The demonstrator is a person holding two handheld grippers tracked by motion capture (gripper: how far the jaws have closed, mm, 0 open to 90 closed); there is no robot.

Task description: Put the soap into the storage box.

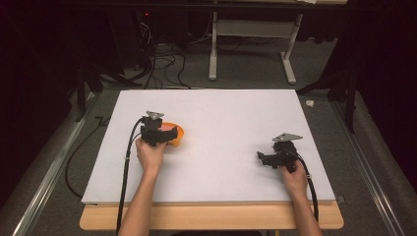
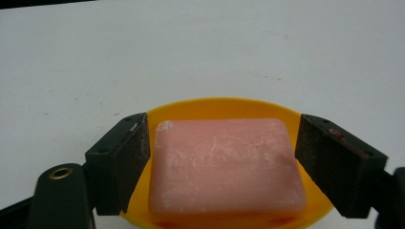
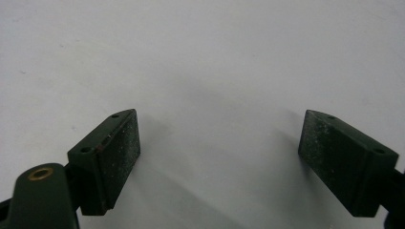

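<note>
Where the high view looks down, one white rectangular worktop [image 1: 221, 105] is seen, with one orange round plastic dish [image 1: 179, 132] lying on its left half. One pink rectangular bar of soap [image 1: 168, 127] is carried in that dish. The left claw [image 1: 164, 133] is held over the dish by the left hand [image 1: 150, 155], while the right claw [image 1: 261, 157] is kept well apart on the right half by the right hand [image 1: 295, 179]. Two claws and two hands are counted.

In the left gripper view, the bar of soap [image 2: 224, 164] is shown flat in the orange dish [image 2: 219, 107], with its long sides toward and away from the camera. The left claw [image 2: 222, 138] is pinched on the bar, one pad laid against each short end. The bar is judged stiff and fairly light, but waxy and likely slippery, so a firm squeeze low on the flat ends is advised rather than at the rounded corners. A whitish film is noted on its top. The dish is judged light and may be dragged along if the bar sticks.

In the right gripper view, the right claw [image 3: 219, 143] is seen spread wide over the bare worktop [image 3: 191, 57], with nothing between its pads.
</note>
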